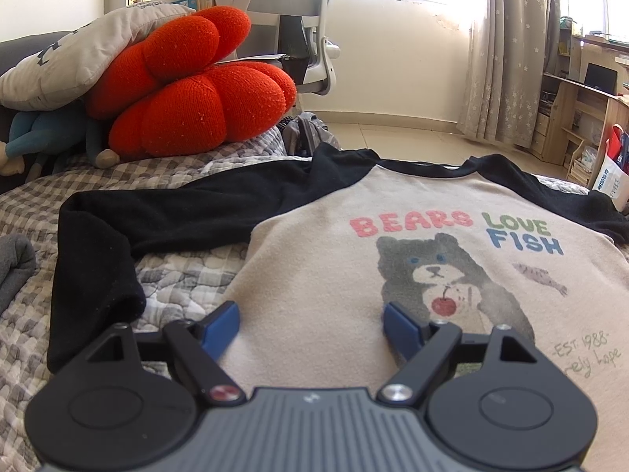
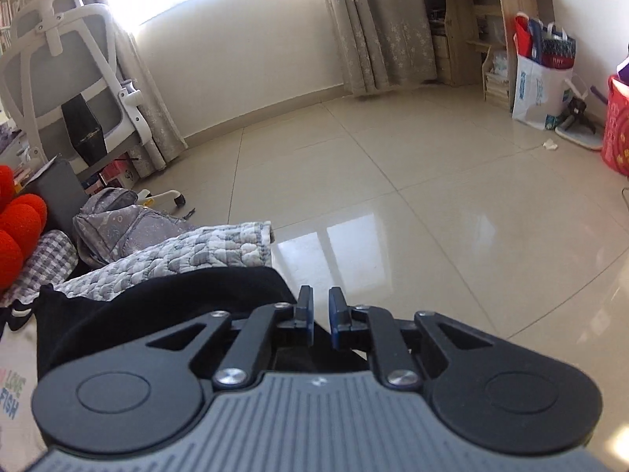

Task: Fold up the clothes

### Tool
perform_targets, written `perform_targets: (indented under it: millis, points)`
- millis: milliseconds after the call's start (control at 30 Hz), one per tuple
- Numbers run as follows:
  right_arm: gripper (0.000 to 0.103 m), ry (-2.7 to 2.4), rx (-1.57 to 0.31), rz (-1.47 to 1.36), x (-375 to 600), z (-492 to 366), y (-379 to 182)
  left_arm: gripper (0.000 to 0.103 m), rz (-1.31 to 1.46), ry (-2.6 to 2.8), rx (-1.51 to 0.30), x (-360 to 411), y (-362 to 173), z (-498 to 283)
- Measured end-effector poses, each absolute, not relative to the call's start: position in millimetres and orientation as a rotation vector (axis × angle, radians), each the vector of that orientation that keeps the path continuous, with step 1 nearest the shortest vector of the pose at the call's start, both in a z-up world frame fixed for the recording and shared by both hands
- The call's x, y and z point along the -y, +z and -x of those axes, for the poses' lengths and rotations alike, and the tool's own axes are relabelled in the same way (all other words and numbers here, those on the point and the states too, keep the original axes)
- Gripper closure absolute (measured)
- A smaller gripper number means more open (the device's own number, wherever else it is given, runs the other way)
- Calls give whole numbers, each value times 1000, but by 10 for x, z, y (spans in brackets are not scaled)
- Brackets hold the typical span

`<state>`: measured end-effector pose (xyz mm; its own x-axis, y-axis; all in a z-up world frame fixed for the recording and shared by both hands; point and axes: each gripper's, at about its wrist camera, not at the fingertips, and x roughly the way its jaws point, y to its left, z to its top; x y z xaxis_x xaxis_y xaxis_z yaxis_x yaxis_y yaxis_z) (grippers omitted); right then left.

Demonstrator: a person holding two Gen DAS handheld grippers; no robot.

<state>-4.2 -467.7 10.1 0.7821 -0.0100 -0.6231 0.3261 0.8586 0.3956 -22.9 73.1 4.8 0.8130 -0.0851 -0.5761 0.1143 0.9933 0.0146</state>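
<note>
Surface: checked quilt (image 1: 188, 283) under shirt (image 1: 314, 259) | Room: glossy tiled floor (image 2: 432, 196), curtain (image 1: 507, 59) | left gripper (image 1: 310, 320) jaws spread, empty | right gripper (image 2: 320, 314) narrowly parted, clear of black sleeve (image 2: 177, 299)

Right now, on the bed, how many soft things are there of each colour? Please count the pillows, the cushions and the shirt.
Red: 1, the knot cushion
Light grey: 1, the pillow
Beige with black sleeves: 1, the shirt
Total: 3

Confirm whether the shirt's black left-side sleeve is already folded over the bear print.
No, the sleeve lies stretched out to the side on the quilt, clear of the bear print.
</note>
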Motion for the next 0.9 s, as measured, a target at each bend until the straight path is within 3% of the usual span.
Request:
perform_targets:
  millis: [33, 100, 200, 267, 500, 567, 600, 633, 700, 833, 900]
  points:
    - [63, -182, -666, -579, 4734, 71, 37, 21, -50, -106, -612, -732, 48, 230]
    - [52, -168, -654, -798, 4935, 193, -173, 21, -51, -106, -611, -730, 48, 230]
    - [51, -154, -581, -1198, 5193, 363, -504, 21, -53, -105, -610, -725, 49, 232]
    - [51, -163, -571, -1305, 5221, 390, -596, 21, -55, -104, -610, -723, 49, 231]
    - [51, -165, -581, -1368, 5061, 175, -480, 21, -58, -103, -610, -719, 49, 231]
    - [58, -189, -589, -1323, 4997, 116, -424, 21, -57, -103, -610, -720, 49, 233]
    - [80, -205, -578, -1306, 4969, 107, -398, 21, -57, -103, -609, -721, 49, 233]
    - [91, -236, -534, -1285, 4955, 159, -360, 21, -56, -104, -609, -723, 49, 234]
    - [99, -300, -436, -1242, 4931, 280, -281, 21, -55, -104, -609, -725, 48, 236]
    - [99, -299, -287, -1134, 4857, 487, -28, 21, -54, -105, -609, -725, 47, 237]
    - [99, -209, -377, -1156, 4836, 430, -53, 21, -55, -104, -608, -722, 47, 239]
